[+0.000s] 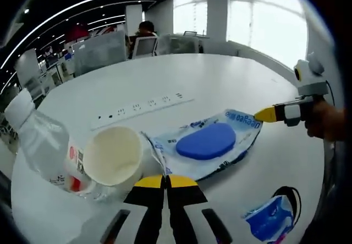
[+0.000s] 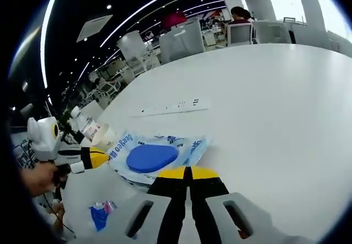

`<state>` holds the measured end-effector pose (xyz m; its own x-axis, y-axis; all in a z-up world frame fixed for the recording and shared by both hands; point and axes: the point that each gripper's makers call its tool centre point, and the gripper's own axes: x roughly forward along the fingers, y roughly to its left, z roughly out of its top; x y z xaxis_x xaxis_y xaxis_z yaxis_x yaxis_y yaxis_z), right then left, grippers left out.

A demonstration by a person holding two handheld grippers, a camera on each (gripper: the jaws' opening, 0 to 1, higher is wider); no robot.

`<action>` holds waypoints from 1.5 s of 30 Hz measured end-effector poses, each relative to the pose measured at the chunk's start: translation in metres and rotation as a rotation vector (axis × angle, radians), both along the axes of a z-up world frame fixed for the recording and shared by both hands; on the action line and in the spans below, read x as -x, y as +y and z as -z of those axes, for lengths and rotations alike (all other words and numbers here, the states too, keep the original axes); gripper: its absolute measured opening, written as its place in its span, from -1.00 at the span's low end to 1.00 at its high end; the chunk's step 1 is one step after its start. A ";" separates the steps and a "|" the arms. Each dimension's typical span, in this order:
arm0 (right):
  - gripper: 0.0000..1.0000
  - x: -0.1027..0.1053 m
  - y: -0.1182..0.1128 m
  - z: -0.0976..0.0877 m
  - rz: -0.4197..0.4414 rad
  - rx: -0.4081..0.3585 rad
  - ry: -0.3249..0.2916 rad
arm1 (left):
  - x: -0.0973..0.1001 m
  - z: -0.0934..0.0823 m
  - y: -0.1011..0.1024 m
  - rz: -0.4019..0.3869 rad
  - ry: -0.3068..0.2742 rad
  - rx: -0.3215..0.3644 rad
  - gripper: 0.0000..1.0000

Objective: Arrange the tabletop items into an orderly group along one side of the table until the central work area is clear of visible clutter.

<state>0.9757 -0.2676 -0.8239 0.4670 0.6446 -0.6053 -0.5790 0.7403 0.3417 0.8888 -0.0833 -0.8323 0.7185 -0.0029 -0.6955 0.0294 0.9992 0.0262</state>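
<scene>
White table [image 1: 220, 79], left gripper [image 1: 165, 181] jaws pressed together at a blue-padded plastic packet's [image 1: 208, 143] edge beside a paper cup [image 1: 116, 156], right gripper [image 2: 188, 172] likewise closed on the packet's opposite edge, bottle [image 1: 38, 145] near the cup

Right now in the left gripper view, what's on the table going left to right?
Clear plastic bottle → white paper cup → blue oval pad on its printed wrapper → right gripper's yellow tip.
</scene>
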 end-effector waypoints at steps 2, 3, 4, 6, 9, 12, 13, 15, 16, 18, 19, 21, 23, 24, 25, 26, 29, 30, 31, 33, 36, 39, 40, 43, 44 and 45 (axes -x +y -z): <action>-1.00 -0.002 -0.001 0.004 0.003 0.010 0.000 | -0.002 0.005 0.001 -0.001 0.008 0.020 -1.00; -1.00 -0.003 -0.001 0.005 0.002 0.017 0.000 | -0.003 0.007 0.002 -0.003 0.010 0.020 -1.00; -1.00 -0.003 0.001 0.013 -0.006 0.028 0.006 | -0.005 0.009 0.003 -0.004 0.009 0.015 -1.00; -1.00 0.000 -0.001 0.019 -0.030 0.066 -0.002 | -0.006 0.012 0.004 -0.002 0.014 0.014 -1.00; -1.00 0.000 -0.002 0.026 -0.037 0.087 -0.011 | -0.004 0.021 0.002 0.015 0.036 0.014 -1.00; -1.00 -0.001 -0.003 0.031 -0.040 0.087 -0.007 | -0.002 0.025 0.001 0.020 0.042 0.001 -1.00; -1.00 -0.001 -0.003 0.032 -0.043 0.090 -0.006 | -0.001 0.028 0.001 0.016 0.046 0.004 -0.99; -1.00 -0.003 -0.003 0.034 -0.045 0.091 -0.011 | 0.001 0.030 0.000 0.013 0.048 0.004 -0.99; -1.00 -0.004 -0.003 0.034 -0.048 0.091 -0.015 | 0.001 0.031 0.000 0.013 0.048 0.004 -0.98; -1.00 -0.005 -0.003 0.034 -0.065 0.101 -0.030 | 0.001 0.032 0.002 0.002 0.046 0.010 -0.96; -1.00 -0.004 -0.002 0.033 -0.087 0.100 -0.043 | 0.001 0.031 0.003 -0.003 0.044 0.012 -0.95; -1.00 -0.003 -0.001 0.033 -0.101 0.109 -0.059 | 0.001 0.031 0.004 -0.011 0.048 0.013 -0.88; -1.00 -0.004 -0.001 0.033 -0.098 0.105 -0.058 | 0.001 0.030 0.005 -0.020 0.045 0.021 -0.79; -1.00 -0.004 -0.001 0.032 -0.093 0.095 -0.052 | 0.002 0.030 0.005 -0.019 0.044 0.022 -0.78; -1.00 -0.004 -0.001 0.032 -0.092 0.094 -0.050 | 0.002 0.029 0.005 -0.020 0.044 0.023 -0.77; -1.00 -0.003 -0.002 0.032 -0.092 0.093 -0.050 | 0.003 0.028 0.005 -0.020 0.041 0.027 -0.76; -0.82 -0.001 -0.003 0.032 -0.081 0.079 -0.047 | 0.006 0.024 0.002 -0.021 0.035 0.033 -0.69; -0.74 -0.001 -0.005 0.031 -0.067 0.071 -0.056 | 0.006 0.023 0.002 -0.021 0.033 0.031 -0.63; -0.64 -0.001 -0.007 0.032 -0.059 0.081 -0.056 | 0.007 0.021 0.001 -0.021 0.027 0.038 -0.60; -0.59 0.001 -0.009 0.031 -0.052 0.074 -0.050 | 0.008 0.017 -0.001 -0.020 0.018 0.041 -0.57; -0.48 0.007 -0.012 0.027 -0.042 0.064 -0.057 | 0.011 0.011 -0.003 -0.020 -0.001 0.053 -0.53; -0.35 0.015 -0.015 0.021 -0.038 0.059 -0.065 | 0.017 0.004 -0.008 -0.014 -0.009 0.058 -0.47; -0.32 0.020 -0.015 0.017 -0.037 0.053 -0.064 | 0.019 0.004 -0.008 -0.010 -0.015 0.063 -0.45; -0.26 0.028 -0.015 0.009 -0.044 0.036 -0.088 | 0.027 0.002 -0.012 -0.007 -0.021 0.079 -0.37; -0.23 0.031 -0.015 0.006 -0.046 0.033 -0.094 | 0.029 0.001 -0.013 -0.006 -0.019 0.086 -0.33; -0.20 0.034 -0.016 0.001 -0.047 0.023 -0.112 | 0.032 0.000 -0.015 0.003 -0.018 0.094 -0.29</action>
<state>0.9412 -0.2834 -0.8254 0.5022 0.6538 -0.5660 -0.6467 0.7185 0.2560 0.8565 -0.0985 -0.8321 0.7310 -0.0700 -0.6788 0.0331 0.9972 -0.0672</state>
